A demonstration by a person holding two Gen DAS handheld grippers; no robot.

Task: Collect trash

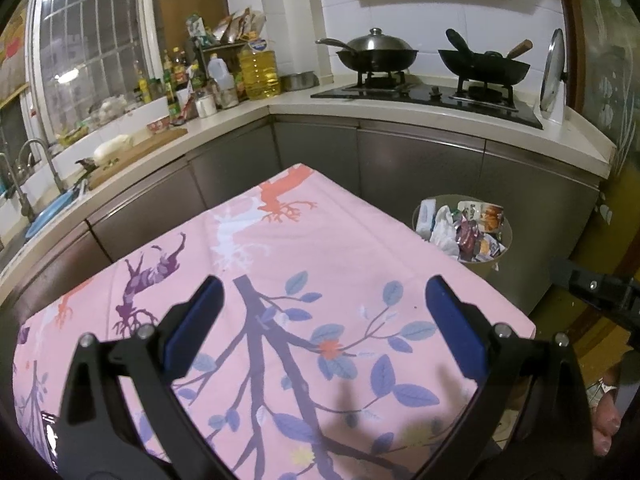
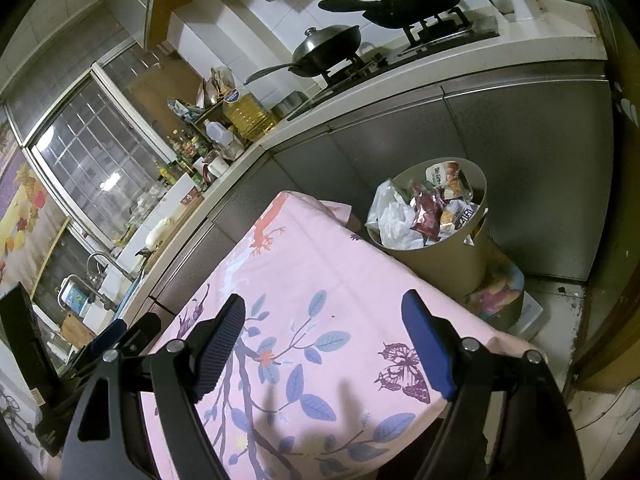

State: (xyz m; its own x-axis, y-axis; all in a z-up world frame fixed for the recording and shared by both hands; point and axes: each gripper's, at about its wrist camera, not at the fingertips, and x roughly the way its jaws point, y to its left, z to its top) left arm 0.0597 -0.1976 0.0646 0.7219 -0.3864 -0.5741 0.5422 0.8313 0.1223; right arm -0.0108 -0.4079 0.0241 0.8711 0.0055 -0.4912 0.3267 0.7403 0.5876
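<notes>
A beige trash bin (image 1: 505, 232) stands on the floor past the table's far right corner, filled with snack wrappers (image 1: 472, 228) and white plastic. It also shows in the right wrist view (image 2: 444, 260) with the wrappers (image 2: 436, 208) piled to its rim. My left gripper (image 1: 324, 300) is open and empty above the pink tablecloth (image 1: 320, 240). My right gripper (image 2: 324, 316) is open and empty above the same cloth (image 2: 320, 272). No loose trash shows on the cloth. Part of the right gripper (image 1: 600, 292) shows at the right edge of the left wrist view.
An L-shaped counter (image 1: 240, 116) with grey cabinet doors runs behind the table. On it stand oil bottles (image 1: 258, 70), a cutting board (image 1: 132, 152) and a stove with two woks (image 1: 376, 56). A sink (image 1: 36, 208) is at far left. A box (image 2: 528, 312) lies by the bin.
</notes>
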